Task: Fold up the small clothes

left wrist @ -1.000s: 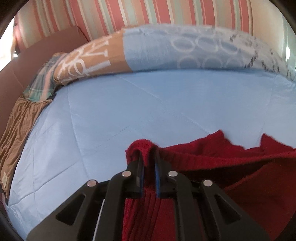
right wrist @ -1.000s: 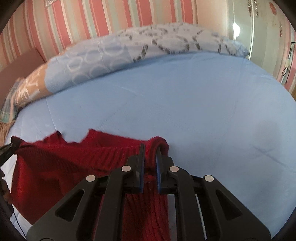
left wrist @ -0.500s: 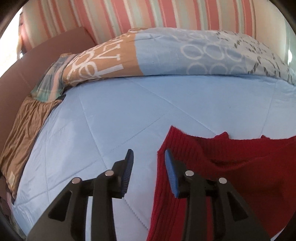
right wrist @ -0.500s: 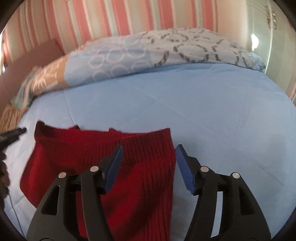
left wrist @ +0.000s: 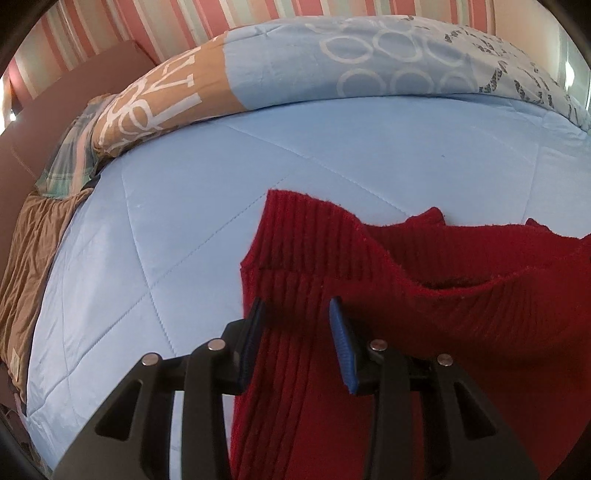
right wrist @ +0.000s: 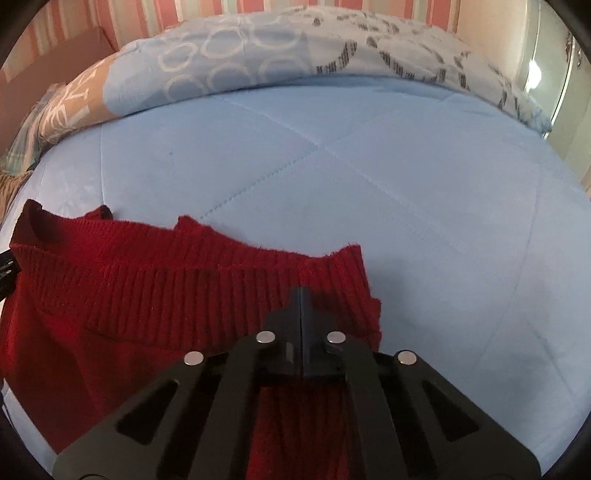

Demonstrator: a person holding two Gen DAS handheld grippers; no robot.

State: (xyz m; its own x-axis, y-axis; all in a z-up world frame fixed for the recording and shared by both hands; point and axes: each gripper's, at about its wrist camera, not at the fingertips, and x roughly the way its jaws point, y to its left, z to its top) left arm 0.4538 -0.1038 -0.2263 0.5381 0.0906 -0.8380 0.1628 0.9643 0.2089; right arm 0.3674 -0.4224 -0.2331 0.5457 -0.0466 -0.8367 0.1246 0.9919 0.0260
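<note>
A red ribbed knit garment (left wrist: 388,295) lies on the light blue quilt (left wrist: 184,206); it also shows in the right wrist view (right wrist: 129,295). My left gripper (left wrist: 297,314) is open, its jaws standing over the garment's left ribbed edge, with fabric between them. My right gripper (right wrist: 302,295) is shut, jaws together, over the garment's right ribbed corner; no fabric shows between the jaws. The tip of the left gripper shows at the left edge of the right wrist view (right wrist: 7,271).
A rolled blue and tan patterned duvet (left wrist: 332,62) lies along the far side of the bed, also in the right wrist view (right wrist: 258,48). Plaid cloth (left wrist: 70,158) and brown fabric (left wrist: 29,251) sit at the left edge. A striped wall (left wrist: 258,14) stands behind.
Both grippers let go of the garment's upper corners and it now lies flat. The left gripper stays open and has moved right over the fabric. The right gripper opened, then shut.
</note>
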